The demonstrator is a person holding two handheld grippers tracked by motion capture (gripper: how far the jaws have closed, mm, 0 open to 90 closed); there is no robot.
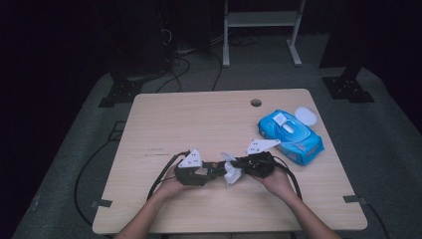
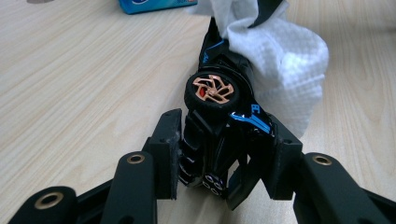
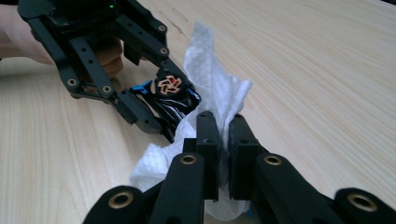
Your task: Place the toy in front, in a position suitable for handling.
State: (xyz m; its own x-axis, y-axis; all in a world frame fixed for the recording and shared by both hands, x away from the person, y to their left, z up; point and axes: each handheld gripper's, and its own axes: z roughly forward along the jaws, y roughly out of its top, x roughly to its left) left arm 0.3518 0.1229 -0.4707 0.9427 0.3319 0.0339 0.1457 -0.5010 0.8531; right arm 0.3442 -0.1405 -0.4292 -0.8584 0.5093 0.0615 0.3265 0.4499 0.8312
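L gripper (image 1: 211, 171) is clenching a black toy car (image 2: 219, 135) w/ blue trim: in the left gripper view its fingers (image 2: 166, 154) are pressing on both flanks of the car body, a copper-spoked wheel (image 2: 212, 89) sitting just above them. R gripper (image 1: 238, 166) is gripping a white wet wipe (image 3: 210, 93), its fingers (image 3: 208, 149) pinching tight on the sheet w/ almost no gap between them. The wipe is draping over the far end of the car and touching it, as seen in both gripper views. Both grippers are meeting nose to nose near the front-centre of the wooden surface (image 1: 199, 119), the car and wipe being held between them, just above the wood. Person's hands (image 1: 171, 186) are coming in from the bottom edge in the high view. A blue wipes pack (image 1: 291, 133) is lying well to the right of the grippers, its lid flipped open, w/ a white round cap (image 1: 306, 116) just beside its far corner. Cables are trailing back from each gripper toward the person.
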